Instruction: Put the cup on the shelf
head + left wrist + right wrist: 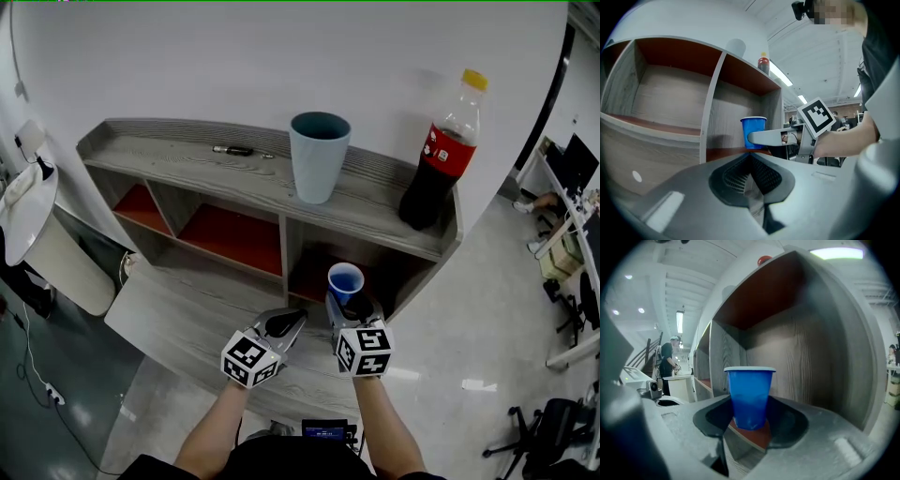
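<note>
You had before you a grey wood-grain shelf (178,167) with red-floored compartments (234,242) below. On its top board a pale blue tumbler (319,157) stood upright near the middle, a cola bottle (441,155) stood at the right end, and a small dark pen-like thing (234,150) lay left of the tumbler.

The head view hangs high over the grey wood-grain shelf unit with red-floored compartments (216,173) and faces steeply down. It is far enough off to take in the whole top board, with the left gripper (292,323) and right gripper (345,302) low in frame. The left gripper view rides low and level, close behind its own jaws, facing the open compartments from their left. The right gripper view sits nearer still — looking straight into the right-hand lower compartment. All three share that compartment and the small blue plastic cup (749,397); the head and left gripper views also share the dark cola bottle with a yellow cap (441,150).
</note>
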The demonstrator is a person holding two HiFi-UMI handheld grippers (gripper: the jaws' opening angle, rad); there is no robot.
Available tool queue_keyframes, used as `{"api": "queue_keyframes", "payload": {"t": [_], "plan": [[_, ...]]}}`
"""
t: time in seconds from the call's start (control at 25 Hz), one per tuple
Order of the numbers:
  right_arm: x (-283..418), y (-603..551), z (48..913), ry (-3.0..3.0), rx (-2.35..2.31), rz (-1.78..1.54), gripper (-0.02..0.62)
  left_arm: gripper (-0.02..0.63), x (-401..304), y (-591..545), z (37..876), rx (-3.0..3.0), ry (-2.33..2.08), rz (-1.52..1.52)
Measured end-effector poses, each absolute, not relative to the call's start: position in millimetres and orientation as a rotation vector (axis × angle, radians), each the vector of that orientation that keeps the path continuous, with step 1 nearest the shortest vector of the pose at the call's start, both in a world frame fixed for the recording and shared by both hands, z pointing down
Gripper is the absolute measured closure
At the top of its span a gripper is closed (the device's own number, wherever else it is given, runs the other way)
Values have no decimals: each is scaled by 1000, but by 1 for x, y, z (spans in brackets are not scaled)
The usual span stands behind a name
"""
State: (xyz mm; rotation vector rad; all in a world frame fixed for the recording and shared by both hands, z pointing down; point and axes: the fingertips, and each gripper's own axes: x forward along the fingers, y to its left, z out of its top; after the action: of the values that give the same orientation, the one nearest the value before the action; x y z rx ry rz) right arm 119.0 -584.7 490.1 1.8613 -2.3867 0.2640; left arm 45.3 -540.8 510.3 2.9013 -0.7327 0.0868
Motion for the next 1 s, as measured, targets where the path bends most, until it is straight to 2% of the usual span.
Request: {"api": "queue_keyframes", "payload": {"t": [1.0], "plan": [[129, -601, 519, -1966, 2015, 205, 383, 604, 38, -556, 530, 2867, -709, 105]]}}
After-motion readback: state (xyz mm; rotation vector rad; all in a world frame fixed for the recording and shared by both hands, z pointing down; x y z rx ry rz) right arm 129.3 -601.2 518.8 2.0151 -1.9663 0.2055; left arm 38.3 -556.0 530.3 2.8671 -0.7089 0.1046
